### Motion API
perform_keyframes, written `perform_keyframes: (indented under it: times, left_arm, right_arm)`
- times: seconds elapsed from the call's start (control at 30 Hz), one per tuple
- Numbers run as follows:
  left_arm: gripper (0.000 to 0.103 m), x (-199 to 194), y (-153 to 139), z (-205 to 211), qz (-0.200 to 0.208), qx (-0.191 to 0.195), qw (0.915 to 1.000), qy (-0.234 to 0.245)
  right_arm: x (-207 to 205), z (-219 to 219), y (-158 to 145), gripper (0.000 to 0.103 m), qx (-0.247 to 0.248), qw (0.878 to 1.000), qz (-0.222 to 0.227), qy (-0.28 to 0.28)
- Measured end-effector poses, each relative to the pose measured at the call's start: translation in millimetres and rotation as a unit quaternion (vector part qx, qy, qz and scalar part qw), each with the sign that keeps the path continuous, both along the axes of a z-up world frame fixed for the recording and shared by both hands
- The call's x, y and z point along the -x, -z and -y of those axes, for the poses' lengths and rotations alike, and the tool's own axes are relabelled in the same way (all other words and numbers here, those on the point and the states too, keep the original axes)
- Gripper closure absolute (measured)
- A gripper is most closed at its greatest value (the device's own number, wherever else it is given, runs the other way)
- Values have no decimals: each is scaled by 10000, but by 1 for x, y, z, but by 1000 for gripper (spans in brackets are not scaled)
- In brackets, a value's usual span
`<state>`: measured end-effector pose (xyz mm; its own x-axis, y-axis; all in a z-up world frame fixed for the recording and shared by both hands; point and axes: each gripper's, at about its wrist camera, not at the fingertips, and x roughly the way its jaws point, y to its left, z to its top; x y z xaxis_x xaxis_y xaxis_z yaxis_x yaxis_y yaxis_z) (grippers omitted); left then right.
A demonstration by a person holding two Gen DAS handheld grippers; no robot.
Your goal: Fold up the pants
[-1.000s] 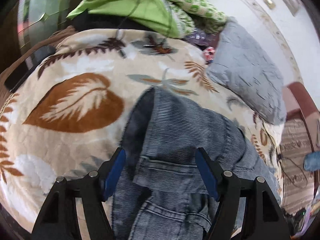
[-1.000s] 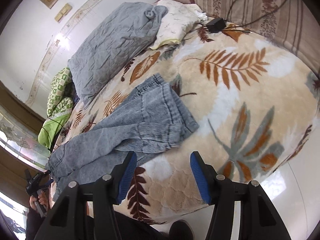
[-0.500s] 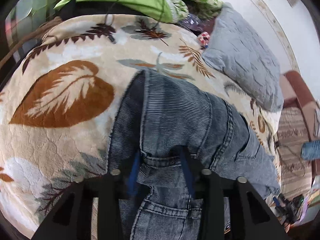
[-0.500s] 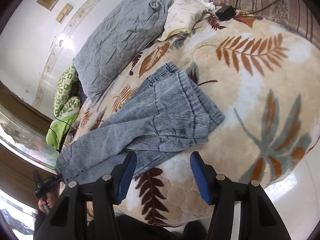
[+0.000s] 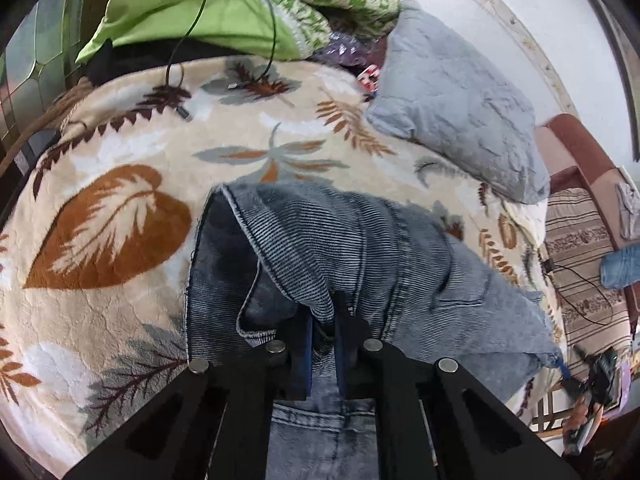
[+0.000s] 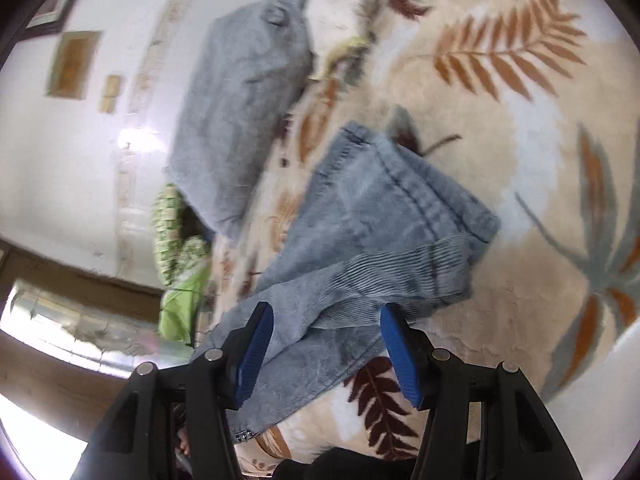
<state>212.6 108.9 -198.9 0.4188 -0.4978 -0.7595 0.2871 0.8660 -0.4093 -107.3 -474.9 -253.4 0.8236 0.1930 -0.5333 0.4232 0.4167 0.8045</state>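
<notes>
Pants [image 5: 360,248] are spread crumpled on the bed's blanket [image 5: 120,160], partly doubled over, waistband end at the near edge. A bunched fold of denim is clamped between the fingers of the left gripper [image 5: 323,344], which are pinched nearly together. The right gripper [image 6: 326,344] is held apart over a wrinkled layer of the pants [image 6: 380,240], nothing gripped; that view is blurred. A grey pillow [image 5: 460,100] is seen near the far side, a green pile [image 5: 192,4] beyond, a cable [image 5: 224,40] lying on the blanket. Risks, judged: only one layer may be pinched by the left gripper, so the fold could be dragged skewed; denim could slip out if pulled hard; the right grab could be missed or too many layers caught; the blanket could be snagged.
</notes>
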Motion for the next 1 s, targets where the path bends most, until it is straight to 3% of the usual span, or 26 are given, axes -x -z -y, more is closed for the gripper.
perform_keyframes:
  times: [0.07, 0.13, 0.27, 0.37, 0.43, 0.47, 0.53, 0.6, 0.7, 0.87, 1.0]
  left_arm:
    - [95, 5, -10, -1, 70, 38, 10000, 58]
    - [95, 11, -20, -3, 155, 87, 9998, 88]
    - [95, 20, -28, -4, 102, 179, 9998, 64]
    - [95, 29, -32, -2, 111, 150, 9998, 87]
    - [95, 36, -38, -1, 155, 158, 9997, 101]
    - [95, 40, -41, -2, 186, 182, 9996, 110]
    - [95, 49, -49, -5, 248, 203, 9994, 92]
    - [95, 58, -56, -11, 283, 286, 9992, 54]
    - [95, 71, -63, -22, 355, 310, 9989, -19]
    - [95, 87, -56, -47, 290, 301, 9988, -235]
    - [95, 83, -17, -50, -96, -81, 9992, -378]
  right_arm:
    - [3, 8, -35, 42, 706, 9970, 292, 149]
    - [-12, 18, -55, 42, 1301, 9913, -156, 125]
    - [-55, 43, -34, 42, 1732, 9783, -1132, -53]
    - [-77, 60, -8, 42, 1555, 9781, -1376, -174]
    - [-93, 59, 3, 43, 1687, 9731, -1528, -367]
    - [-99, 56, 3, 48, 1815, 9698, -1562, -472]
    - [-113, 43, 4, 83, 2305, 9524, -1827, -797]
    - [-121, 35, 2, 96, 2694, 9365, -2029, -957]
    - [-122, 26, -19, 98, 3110, 9249, -1953, -982]
    - [-116, 36, -68, 98, 3318, 9338, -1226, -536]
    - [-140, 40, -51, 98, 3235, 9368, -1237, -491]
